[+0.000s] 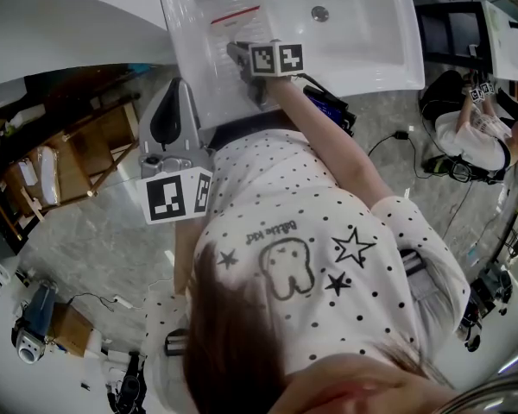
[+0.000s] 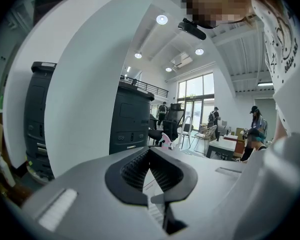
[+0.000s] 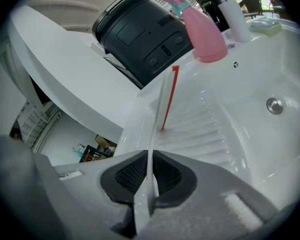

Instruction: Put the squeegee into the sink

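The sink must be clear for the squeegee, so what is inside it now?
Inside the sink: the squeegee, clamped in the right gripper above the ribbed slope, and the drain. The floor beneath the gripper is covered.

shirt [image 1: 328, 231]: small script ending "kid" (rest unclear)

Squeegee [image 3: 162, 101] over sink [image 3: 250, 149], ribbed side — drain [image 3: 274, 105] rightward, bottle [image 3: 202, 29] behind on rim

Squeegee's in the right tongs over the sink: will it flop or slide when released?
Probably stiff: the squeegee stands straight out of the right tongs, no droop. Likely light: thin and flat. It may slide on the glossy ribbed sink floor.
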Action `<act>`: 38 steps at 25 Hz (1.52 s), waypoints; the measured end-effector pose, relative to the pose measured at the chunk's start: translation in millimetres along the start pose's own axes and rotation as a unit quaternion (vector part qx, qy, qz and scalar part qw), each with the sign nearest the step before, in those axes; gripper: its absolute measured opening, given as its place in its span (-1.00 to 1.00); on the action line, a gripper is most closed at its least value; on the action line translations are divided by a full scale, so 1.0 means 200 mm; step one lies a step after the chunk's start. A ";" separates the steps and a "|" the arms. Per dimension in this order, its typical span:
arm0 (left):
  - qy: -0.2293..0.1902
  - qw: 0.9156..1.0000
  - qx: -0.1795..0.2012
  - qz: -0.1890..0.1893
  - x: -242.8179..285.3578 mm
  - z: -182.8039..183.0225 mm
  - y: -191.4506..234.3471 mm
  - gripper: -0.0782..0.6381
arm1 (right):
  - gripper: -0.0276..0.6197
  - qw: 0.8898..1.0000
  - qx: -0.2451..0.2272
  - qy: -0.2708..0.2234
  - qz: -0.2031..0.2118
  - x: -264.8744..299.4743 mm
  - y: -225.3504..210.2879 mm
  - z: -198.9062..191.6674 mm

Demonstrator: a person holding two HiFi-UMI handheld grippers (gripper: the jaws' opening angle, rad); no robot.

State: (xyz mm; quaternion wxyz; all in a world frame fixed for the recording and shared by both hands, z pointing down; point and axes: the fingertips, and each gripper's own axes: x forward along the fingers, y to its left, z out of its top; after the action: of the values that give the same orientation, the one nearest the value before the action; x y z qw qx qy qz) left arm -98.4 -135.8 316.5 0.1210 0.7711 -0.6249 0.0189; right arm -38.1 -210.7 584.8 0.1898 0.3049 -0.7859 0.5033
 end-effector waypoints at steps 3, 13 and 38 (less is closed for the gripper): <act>0.001 1.000 -0.001 0.000 0.00 -0.01 0.00 -0.79 | -0.85 1.000 0.005 0.001 0.004 0.01 0.00 0.00; -0.002 1.000 -0.002 -0.002 0.01 0.00 0.00 -0.79 | -0.84 1.000 0.023 -0.001 0.010 0.02 -0.01 0.00; -0.004 1.000 0.001 -0.006 0.01 0.01 0.00 -0.79 | -0.65 0.999 0.034 0.007 -0.030 0.00 -0.15 0.01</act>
State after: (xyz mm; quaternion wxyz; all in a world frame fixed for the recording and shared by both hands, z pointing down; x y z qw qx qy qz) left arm -99.0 -137.3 314.9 0.1179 0.7752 -0.6204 0.0162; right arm -17.7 -222.4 603.7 0.1995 0.3312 -0.7573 0.5263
